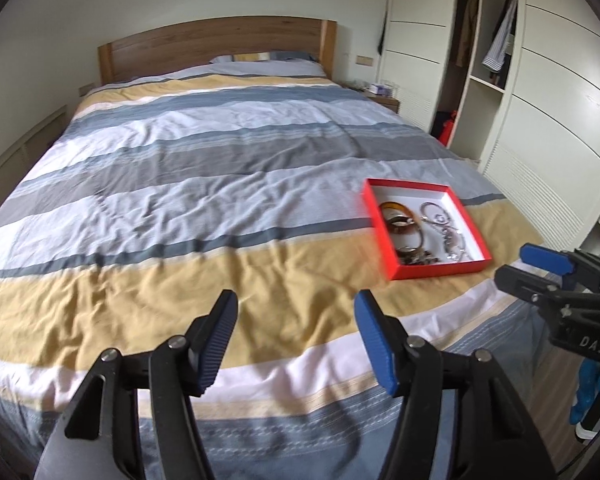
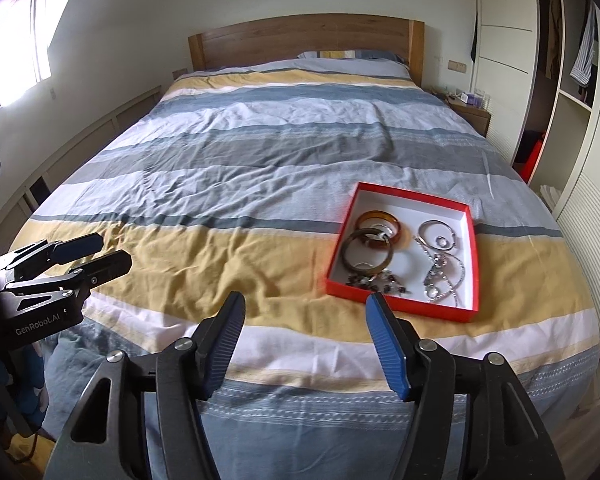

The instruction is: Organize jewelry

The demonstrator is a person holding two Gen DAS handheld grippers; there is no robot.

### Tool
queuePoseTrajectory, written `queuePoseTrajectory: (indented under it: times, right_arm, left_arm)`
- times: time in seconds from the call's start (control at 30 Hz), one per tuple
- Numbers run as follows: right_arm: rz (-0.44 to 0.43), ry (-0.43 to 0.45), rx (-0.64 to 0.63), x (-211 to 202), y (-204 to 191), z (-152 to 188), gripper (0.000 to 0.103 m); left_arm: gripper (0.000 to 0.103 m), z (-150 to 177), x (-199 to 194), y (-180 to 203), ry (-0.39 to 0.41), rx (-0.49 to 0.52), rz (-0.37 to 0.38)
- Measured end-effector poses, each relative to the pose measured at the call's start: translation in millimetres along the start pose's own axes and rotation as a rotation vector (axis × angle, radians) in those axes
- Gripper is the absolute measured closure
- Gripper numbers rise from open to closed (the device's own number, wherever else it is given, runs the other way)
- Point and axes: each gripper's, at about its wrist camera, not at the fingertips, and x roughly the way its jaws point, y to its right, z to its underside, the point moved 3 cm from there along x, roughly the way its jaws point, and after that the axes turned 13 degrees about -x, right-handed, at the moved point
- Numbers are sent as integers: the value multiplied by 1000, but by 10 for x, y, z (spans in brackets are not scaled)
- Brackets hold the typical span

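In the left wrist view, the left claw [image 1: 296, 300] stood wide apart with nothing between its blue ribbed pads, hovering over the near end of a bed covered by a striped duvet [image 1: 204, 168] in blue, grey, white and mustard yellow. A shallow square red cardboard box with a white inside [image 1: 476, 236] lay on the yellow stripe, up and to the right of the claw and well apart from it. Inside it lay brown and amber bangles [image 1: 404, 224] on the left and silver chains and rings [image 1: 444, 228] on the right. At the right edge the right claw [image 1: 512, 266] came in, pointing left toward the box, its jaws parted and empty. A wooden headboard [image 1: 216, 44] and a cream wardrobe [image 1: 556, 80] with an open section stood behind.

In the right wrist view, the right claw [image 2: 304, 302] was likewise open, gripping nothing, just in front of the box's near rim [image 2: 404, 300] but not touching it. The bangles [image 2: 376, 240] sat left in the box, a dark beaded piece [image 2: 380, 282] at its near edge, and the silver chains [image 2: 444, 268] right. The left claw [image 2: 112, 250] showed at the left edge, parted and empty, above the yellow stripe of the duvet [image 2: 228, 252], well apart from the box. A bright window [image 2: 16, 40] lit the left wall.
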Motion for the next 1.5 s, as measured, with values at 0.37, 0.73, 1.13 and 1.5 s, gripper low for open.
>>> queuePoseTrajectory:
  times: [0.37, 0.73, 1.13, 1.5]
  right_arm:
    - [-5, -1, -16, 8, -316, 13, 21]
    - [18, 3, 7, 129, -432, 92, 1]
    - [46, -24, 15, 356, -546, 221, 1]
    - [65, -43, 22, 502, -544, 296, 1]
  left_arm:
    - [36, 135, -204, -472, 57, -31, -146]
    - [36, 295, -212, -763, 60, -87, -209]
    - [36, 459, -93, -968, 7, -132, -217]
    - [36, 546, 16, -1099, -32, -148, -231]
